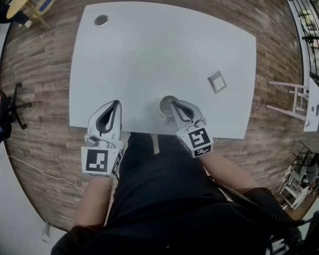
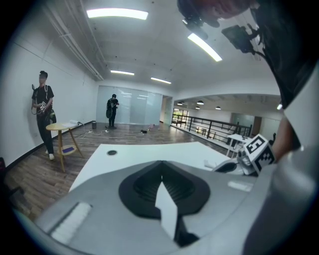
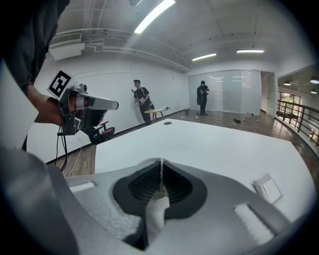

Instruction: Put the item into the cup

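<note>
We see bright, even light from ceiling strips point(image 2: 117, 13) above the white table point(image 1: 149, 60), which glares pale (almost washed out). Shadows on it are faint; around the table, floorboards point(image 1: 45, 60) bow and the picture corners go dark.

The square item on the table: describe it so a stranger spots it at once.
Find the large white table. On its right half, past the cup in the right gripper, lies the item: a small flat grey square, pale-edged. The table's other mark, the hole cover at far left, is round.
</note>
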### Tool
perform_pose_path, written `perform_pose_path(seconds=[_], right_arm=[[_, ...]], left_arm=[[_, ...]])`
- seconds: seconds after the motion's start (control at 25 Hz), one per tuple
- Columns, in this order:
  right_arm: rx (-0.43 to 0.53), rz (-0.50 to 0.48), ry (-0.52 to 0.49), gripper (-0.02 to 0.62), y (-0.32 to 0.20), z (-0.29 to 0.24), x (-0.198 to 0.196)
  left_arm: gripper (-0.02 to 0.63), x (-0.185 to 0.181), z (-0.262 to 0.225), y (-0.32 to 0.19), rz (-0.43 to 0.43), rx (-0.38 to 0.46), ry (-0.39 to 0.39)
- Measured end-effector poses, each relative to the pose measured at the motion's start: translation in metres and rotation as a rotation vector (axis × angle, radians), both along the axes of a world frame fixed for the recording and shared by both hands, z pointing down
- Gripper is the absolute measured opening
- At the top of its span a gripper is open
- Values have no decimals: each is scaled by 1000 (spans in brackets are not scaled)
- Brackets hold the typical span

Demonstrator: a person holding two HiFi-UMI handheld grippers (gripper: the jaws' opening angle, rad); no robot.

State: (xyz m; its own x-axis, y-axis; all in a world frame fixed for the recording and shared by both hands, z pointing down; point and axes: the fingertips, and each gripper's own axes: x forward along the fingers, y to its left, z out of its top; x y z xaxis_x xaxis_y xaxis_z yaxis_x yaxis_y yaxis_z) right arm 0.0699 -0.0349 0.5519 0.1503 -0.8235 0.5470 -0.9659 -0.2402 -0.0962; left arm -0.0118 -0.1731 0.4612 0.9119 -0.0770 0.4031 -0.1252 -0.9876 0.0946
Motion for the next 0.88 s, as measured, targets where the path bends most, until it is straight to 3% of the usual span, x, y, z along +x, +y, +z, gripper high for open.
perform_pose_path(seconds=[0.52, 0.68, 0.88], right_arm=[[11, -8, -5, 23, -2, -2, 0], [11, -15, -4, 67, -1, -3, -1], [25, -7, -9, 69, -4, -7, -2]], left_arm=[[2, 1, 0, -3, -5, 8, 1], [2, 2, -2, -3, -2, 15, 7], [2, 6, -1, -4, 10, 14, -3]])
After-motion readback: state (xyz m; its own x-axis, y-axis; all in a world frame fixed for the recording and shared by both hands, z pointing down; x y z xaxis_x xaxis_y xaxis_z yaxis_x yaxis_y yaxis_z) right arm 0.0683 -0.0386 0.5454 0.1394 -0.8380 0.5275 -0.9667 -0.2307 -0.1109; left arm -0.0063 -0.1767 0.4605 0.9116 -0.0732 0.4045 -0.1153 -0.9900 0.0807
